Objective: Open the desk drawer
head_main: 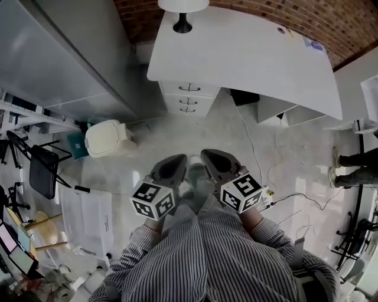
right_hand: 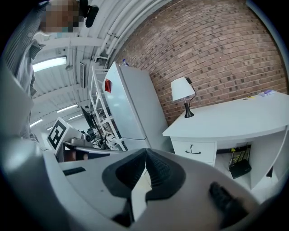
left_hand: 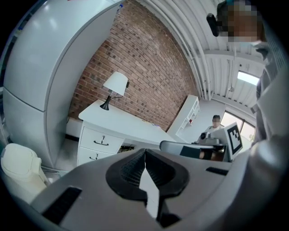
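Note:
A white desk [head_main: 248,53] stands against a brick wall, with a stack of shut drawers [head_main: 189,97] under its left end; each drawer front bears a dark handle [head_main: 189,88]. The drawers also show in the left gripper view [left_hand: 97,143] and the right gripper view [right_hand: 194,151]. My left gripper [head_main: 177,162] and right gripper [head_main: 211,156] hang side by side well short of the desk, over the floor. Both are shut with nothing between the jaws, which meet in the left gripper view [left_hand: 145,155] and the right gripper view [right_hand: 146,155].
A table lamp [head_main: 182,12] sits on the desk's left end. A tall white fridge [head_main: 65,53] flanks the desk on the left. A cream bin [head_main: 106,137] and black chair [head_main: 41,171] stand left; cables [head_main: 254,147] trail across the floor. A person [left_hand: 216,126] sits in the background.

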A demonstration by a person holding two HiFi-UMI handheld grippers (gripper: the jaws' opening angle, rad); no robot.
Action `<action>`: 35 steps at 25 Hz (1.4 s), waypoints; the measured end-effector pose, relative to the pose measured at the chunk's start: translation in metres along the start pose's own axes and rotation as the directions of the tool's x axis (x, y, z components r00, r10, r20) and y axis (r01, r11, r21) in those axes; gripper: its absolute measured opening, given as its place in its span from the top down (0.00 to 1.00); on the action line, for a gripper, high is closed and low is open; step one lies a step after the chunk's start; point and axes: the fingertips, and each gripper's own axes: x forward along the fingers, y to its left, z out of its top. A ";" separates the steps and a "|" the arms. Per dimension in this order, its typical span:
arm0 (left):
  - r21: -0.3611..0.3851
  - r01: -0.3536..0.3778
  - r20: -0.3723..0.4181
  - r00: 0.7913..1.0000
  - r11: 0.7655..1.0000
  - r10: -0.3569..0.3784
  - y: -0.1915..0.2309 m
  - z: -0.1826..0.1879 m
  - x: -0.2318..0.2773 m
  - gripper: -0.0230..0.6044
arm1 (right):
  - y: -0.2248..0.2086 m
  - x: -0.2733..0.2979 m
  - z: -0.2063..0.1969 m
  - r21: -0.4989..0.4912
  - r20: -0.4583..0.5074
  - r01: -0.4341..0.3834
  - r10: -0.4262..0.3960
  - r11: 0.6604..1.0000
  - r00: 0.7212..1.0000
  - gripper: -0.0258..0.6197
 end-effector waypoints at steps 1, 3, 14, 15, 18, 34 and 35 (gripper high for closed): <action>-0.026 0.000 0.006 1.000 1.000 0.000 0.004 0.001 0.003 0.94 | -0.003 0.004 -0.001 0.004 -0.005 -0.004 0.004 1.000 1.000 0.93; -0.061 -0.003 0.016 1.000 0.998 0.004 0.011 0.004 0.009 0.94 | -0.010 0.011 0.000 0.013 -0.011 -0.010 0.010 1.000 1.000 0.93; -0.190 -0.003 0.042 0.999 0.982 0.012 0.062 0.006 0.063 0.94 | -0.064 0.058 -0.007 0.066 -0.032 -0.030 0.032 0.997 0.999 0.93; -0.203 0.001 0.050 0.999 0.979 0.009 0.067 0.004 0.068 0.94 | -0.070 0.063 -0.010 0.074 -0.036 -0.028 0.031 0.997 0.999 0.93; -0.251 0.011 0.066 0.998 0.968 0.006 0.084 -0.005 0.077 0.94 | -0.083 0.078 -0.024 0.104 -0.053 -0.025 0.030 0.994 0.998 0.93; -0.445 -0.076 0.053 0.992 0.892 0.111 0.155 -0.072 0.128 0.94 | -0.140 0.133 -0.107 0.317 -0.101 -0.027 0.062 0.948 0.993 0.93; -0.455 -0.076 0.056 0.992 0.887 0.114 0.159 -0.075 0.131 0.94 | -0.143 0.135 -0.111 0.328 -0.097 -0.030 0.065 0.944 0.993 0.93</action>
